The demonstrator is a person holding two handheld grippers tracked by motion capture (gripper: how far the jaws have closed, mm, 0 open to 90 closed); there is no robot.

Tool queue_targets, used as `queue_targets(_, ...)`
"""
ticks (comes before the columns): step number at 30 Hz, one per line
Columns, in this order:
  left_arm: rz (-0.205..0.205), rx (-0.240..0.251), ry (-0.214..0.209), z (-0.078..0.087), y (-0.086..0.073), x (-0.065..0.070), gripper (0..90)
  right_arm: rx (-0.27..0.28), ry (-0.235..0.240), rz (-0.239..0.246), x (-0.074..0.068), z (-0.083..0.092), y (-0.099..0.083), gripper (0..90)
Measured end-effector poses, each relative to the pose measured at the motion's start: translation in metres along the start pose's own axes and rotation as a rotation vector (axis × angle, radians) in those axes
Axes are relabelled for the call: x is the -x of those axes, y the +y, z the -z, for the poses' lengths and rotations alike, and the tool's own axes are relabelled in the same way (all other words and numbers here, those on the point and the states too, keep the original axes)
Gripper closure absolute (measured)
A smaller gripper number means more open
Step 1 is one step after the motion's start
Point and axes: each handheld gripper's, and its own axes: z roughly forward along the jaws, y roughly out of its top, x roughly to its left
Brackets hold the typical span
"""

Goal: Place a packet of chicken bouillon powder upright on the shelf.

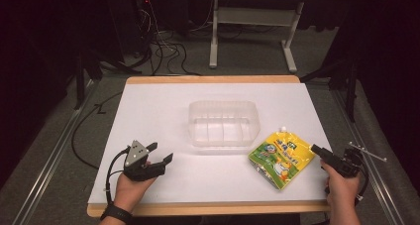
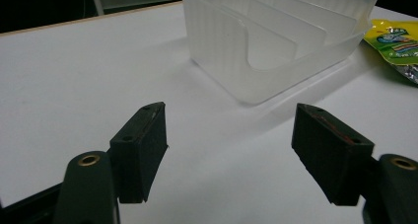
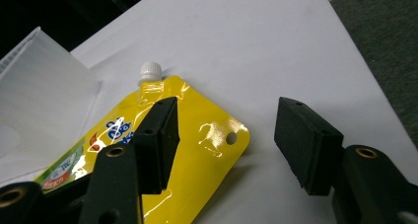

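You're hovering the right tongs (image 3: pixel 224 145) half-open, empty, over the yellow spout pouch's (image 3: pixel 197 150) corner; it's looking soft, slippery — pinch the flat edge. Left tongs (image 2: pixel 229 152) idling open, empty.

Pouch (image 3: pixel 197 150): lower part behind the near jaw, cut by the frame's bottom edge. Print too small to read. Bin (image 2: pixel 276 41) cut at top.

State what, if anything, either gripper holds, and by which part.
Nothing is held. The left gripper is open over bare table; the right gripper is open at the yellow spouted pouch's corner.
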Motion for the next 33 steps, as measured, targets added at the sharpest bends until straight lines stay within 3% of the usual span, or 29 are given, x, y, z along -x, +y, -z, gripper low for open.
queue_targets(10, 0.001, -0.004, 0.005, 0.006, -0.003, -0.002, 30.2, -0.033, 0.034, -0.046, 0.001, -0.009, 0.001, 43.9)
queue_targets(20, -0.009, -0.001, 0.002, 0.008, -0.003, -0.002, 30.5, -0.067, 0.107, -0.115, 0.003, -0.013, -0.001, 51.2)
queue_targets(25, -0.020, -0.005, -0.002, 0.007, -0.003, -0.001, 30.5, -0.044, 0.175, -0.125, 0.005, -0.010, -0.002, 57.7)
queue_targets(30, -0.026, -0.007, -0.009, 0.006, -0.003, 0.001, 30.5, -0.051, 0.201, -0.128, 0.002, -0.011, -0.003, 61.3)
queue_targets(33, -0.034, -0.010, -0.010, 0.006, -0.003, 0.001, 30.8, -0.018, 0.236, -0.123, 0.000, -0.009, -0.002, 64.8)
